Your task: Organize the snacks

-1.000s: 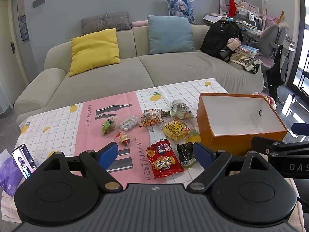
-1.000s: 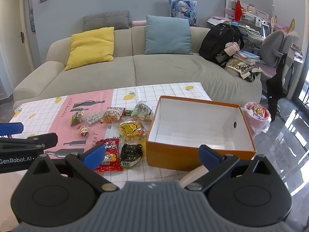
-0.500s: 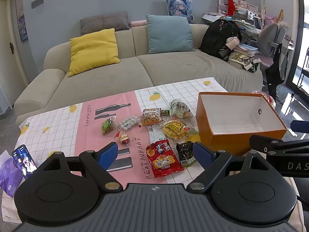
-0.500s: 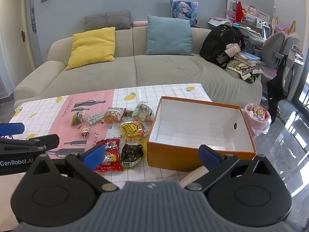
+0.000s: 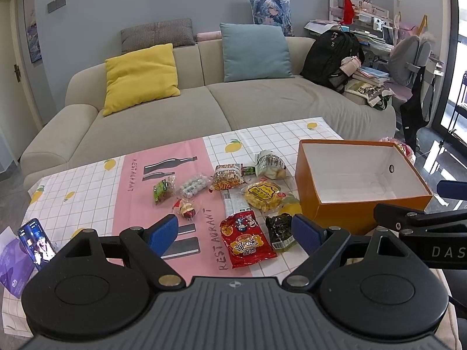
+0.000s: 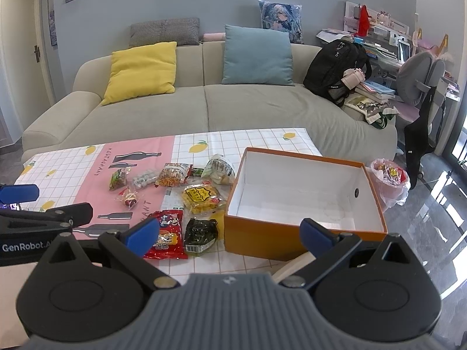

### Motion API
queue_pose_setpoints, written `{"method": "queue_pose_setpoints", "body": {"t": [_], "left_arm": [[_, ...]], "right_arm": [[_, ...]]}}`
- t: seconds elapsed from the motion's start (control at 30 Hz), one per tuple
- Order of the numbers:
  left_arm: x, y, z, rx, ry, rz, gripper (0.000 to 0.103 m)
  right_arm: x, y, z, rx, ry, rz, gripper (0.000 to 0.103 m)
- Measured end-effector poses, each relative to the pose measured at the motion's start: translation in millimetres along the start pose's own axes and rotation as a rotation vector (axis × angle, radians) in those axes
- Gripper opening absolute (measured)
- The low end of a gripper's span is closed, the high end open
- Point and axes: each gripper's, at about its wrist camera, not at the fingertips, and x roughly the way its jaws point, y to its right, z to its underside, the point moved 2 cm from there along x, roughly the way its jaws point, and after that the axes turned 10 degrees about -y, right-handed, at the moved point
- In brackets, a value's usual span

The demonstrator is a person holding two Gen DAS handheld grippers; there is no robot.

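Crinkly snack packets, among them a red packet (image 5: 248, 240) and a dark seaweed packet (image 5: 280, 230), lie beside the white-lined orange box (image 5: 344, 213). The left gripper (image 5: 235, 232) and right gripper (image 6: 230, 234) gape wide, holding nothing.

Counted it up: one open orange cardboard box with a white inside (image 6: 303, 201), and left of that box, nine or so plastic-wrapped snack packets (image 5: 248, 240), hard to be exact. Two black grippers with blue fingertips too.
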Motion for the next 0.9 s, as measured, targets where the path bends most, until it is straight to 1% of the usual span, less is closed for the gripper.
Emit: {"method": "queue_pose_setpoints", "body": {"t": [0.6, 0.77, 0.9], "left_arm": [[-1.9, 2.3, -0.4, -0.001, -0.001, 0.005, 0.102], [-3.4, 3.3, -1.3, -0.02, -0.015, 0.044, 0.102], [1.0, -2.3, 0.2, -0.051, -0.031, 0.103, 0.098]], "right_arm": [[0.9, -2.5, -1.2, -0.003, -0.004, -0.001, 0.1], [4.7, 0.8, -3.2, -0.003, -0.003, -0.015, 0.1], [6.3, 7.2, -1.5, -0.009, 0.044, -0.065, 0.1]]}}
